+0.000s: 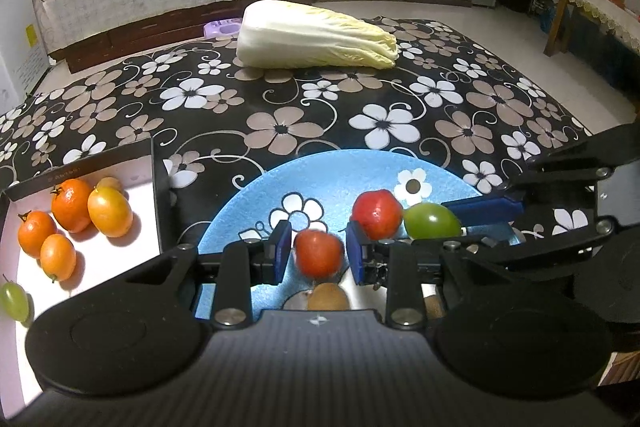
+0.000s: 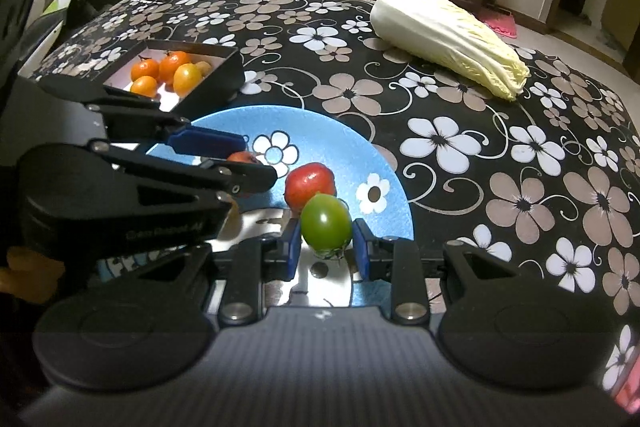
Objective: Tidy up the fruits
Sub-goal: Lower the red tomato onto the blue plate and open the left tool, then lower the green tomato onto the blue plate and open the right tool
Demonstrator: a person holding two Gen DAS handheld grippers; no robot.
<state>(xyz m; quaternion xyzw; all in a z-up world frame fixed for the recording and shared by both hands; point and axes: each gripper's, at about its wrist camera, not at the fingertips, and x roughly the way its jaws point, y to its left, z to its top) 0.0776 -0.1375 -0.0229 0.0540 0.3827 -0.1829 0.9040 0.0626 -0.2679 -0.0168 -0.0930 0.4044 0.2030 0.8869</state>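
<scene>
Left wrist view: left tool [image 1: 318,253] pinches a red tomato [image 1: 319,253] between nearly closed pads above the blue plate [image 1: 248,203]; lift gently, squeeze no harder, and carry it to the white box [image 1: 120,267] beside the plate, where orange fruits [image 1: 72,205] lie. Right wrist view: right tool [image 2: 326,247] likewise pinches a green tomato [image 2: 326,223]. Beyond it, another red tomato [image 2: 310,185] rests on the plate; a cabbage [image 2: 448,35] lies far across the counter [image 2: 460,147].

Faint print on the left gripper [image 2: 240,151] looks unreadable.
</scene>
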